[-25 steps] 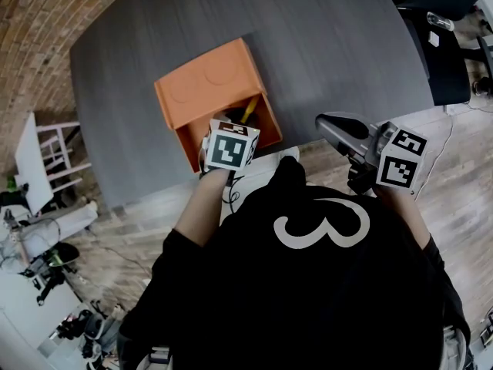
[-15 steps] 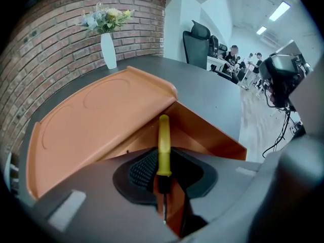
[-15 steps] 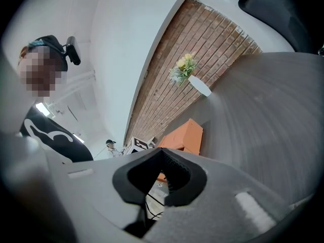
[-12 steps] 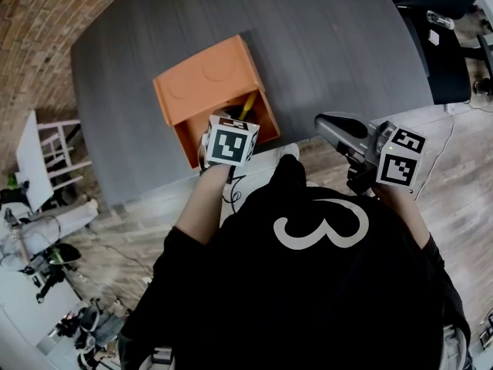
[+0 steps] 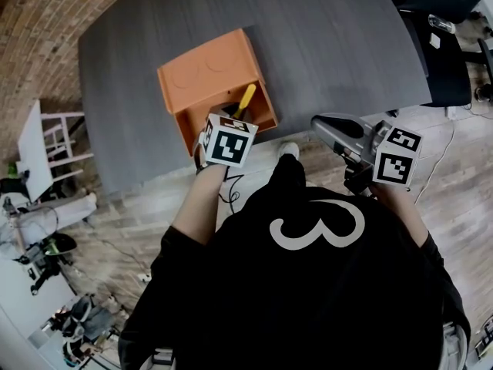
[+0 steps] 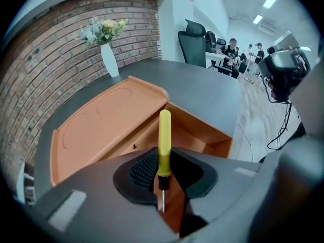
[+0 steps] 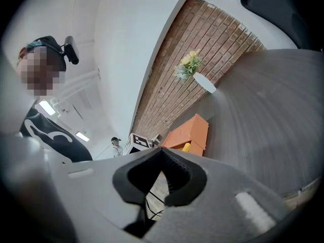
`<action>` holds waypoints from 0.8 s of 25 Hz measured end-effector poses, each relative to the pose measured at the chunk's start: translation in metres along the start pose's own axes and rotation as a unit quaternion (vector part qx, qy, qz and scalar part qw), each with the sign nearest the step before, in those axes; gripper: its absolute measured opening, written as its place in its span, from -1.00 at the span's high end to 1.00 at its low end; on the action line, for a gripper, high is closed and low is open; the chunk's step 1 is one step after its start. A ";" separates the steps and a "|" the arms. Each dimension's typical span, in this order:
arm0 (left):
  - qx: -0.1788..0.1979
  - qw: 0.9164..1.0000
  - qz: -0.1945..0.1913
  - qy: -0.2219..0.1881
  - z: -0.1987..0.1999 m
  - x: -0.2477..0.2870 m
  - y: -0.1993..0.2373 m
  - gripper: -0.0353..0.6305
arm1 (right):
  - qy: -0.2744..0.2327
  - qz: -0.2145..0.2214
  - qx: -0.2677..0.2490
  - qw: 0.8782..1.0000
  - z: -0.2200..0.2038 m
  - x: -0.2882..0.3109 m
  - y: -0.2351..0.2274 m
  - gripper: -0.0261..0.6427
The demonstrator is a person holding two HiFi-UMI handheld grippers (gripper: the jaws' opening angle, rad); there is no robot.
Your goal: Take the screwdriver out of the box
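The orange box (image 5: pixel 212 75) lies on the dark grey table (image 5: pixel 331 37) near its front edge, with its lid folded back and its opening towards me. My left gripper (image 5: pixel 231 120) reaches steeply down into the opening and is shut on the screwdriver (image 6: pixel 164 140). The pads clamp the lower end of the yellow handle, and the thin metal shaft pokes out below. In the head view the screwdriver's handle (image 5: pixel 245 99) sticks up above the box's inside. My right gripper (image 5: pixel 323 126) hovers off the table's front edge to the right, shut with nothing in it; its tips (image 7: pixel 162 153) meet.
A white vase with flowers (image 6: pixel 109 54) stands at the table's far end by the brick wall. Black office chairs (image 5: pixel 447 60) stand to the right. A white rack (image 5: pixel 46 153) stands on the wooden floor at the left. People sit far back (image 6: pixel 233 47).
The yellow handle now shows further above the box's opening, with the left gripper closed on it. The right gripper has kept its place.
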State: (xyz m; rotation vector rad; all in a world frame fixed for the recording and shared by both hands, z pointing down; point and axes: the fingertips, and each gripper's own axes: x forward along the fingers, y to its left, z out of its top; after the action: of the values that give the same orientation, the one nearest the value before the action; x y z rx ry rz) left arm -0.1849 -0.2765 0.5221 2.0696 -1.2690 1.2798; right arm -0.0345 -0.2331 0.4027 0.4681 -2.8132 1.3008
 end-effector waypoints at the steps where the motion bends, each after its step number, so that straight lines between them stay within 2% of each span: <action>1: 0.011 1.000 0.007 -0.008 0.002 -0.004 0.000 0.61 | 0.001 0.002 -0.002 1.000 -0.002 -0.001 0.003 0.92; 5: 0.035 0.998 0.030 -0.045 0.013 -0.022 -0.004 0.61 | 0.007 0.007 -0.009 1.000 -0.007 -0.006 0.012 0.92; 11: 0.035 0.990 0.065 -0.118 0.033 -0.062 -0.005 0.61 | 0.011 0.017 -0.024 1.000 -0.014 -0.012 0.029 0.92; 16: 0.002 0.982 0.065 -0.177 0.046 -0.106 -0.016 0.61 | 0.018 0.023 -0.049 0.998 -0.014 -0.020 0.046 0.92; 20: -0.051 0.968 0.036 -0.242 0.052 -0.149 -0.034 0.61 | 0.018 0.028 -0.080 0.996 -0.012 -0.025 0.062 0.92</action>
State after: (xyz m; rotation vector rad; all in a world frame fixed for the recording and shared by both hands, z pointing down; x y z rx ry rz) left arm -0.1554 -0.2224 0.3726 2.3618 -1.5837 0.7317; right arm -0.0291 -0.1793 0.3612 0.3604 -2.8887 1.0692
